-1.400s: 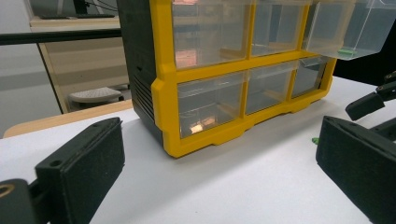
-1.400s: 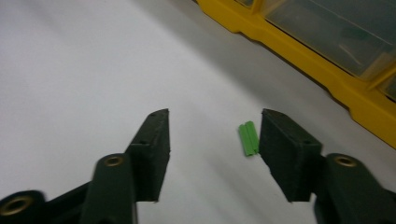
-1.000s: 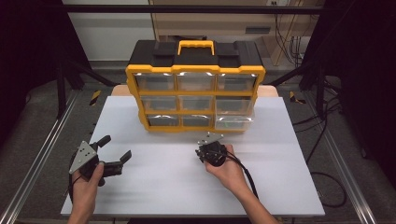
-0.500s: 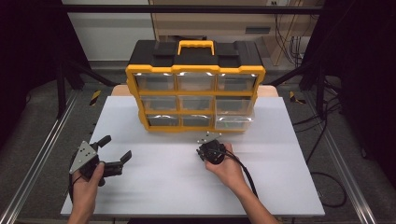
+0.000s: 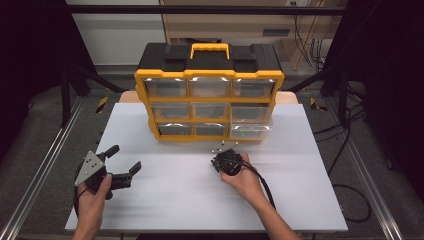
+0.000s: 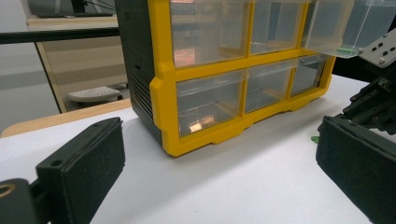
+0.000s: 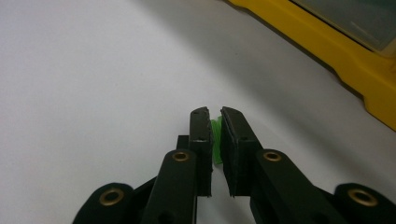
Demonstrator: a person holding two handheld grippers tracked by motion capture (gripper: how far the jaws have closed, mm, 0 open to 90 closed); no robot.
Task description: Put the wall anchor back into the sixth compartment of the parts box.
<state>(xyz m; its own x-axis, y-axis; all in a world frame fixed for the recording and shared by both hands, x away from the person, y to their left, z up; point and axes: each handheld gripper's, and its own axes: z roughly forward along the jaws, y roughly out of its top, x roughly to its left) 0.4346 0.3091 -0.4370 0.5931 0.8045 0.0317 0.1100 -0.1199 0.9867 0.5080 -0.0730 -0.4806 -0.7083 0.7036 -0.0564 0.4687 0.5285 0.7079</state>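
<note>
A small green part [image 7: 216,135] sits pinched inside the right claw [image 7: 214,114].

No readable text, label, brand, number or sign is found on anything pictured.

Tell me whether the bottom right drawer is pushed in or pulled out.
Pulled out: the bottom right drawer juts forward of the yellow frame.
</note>
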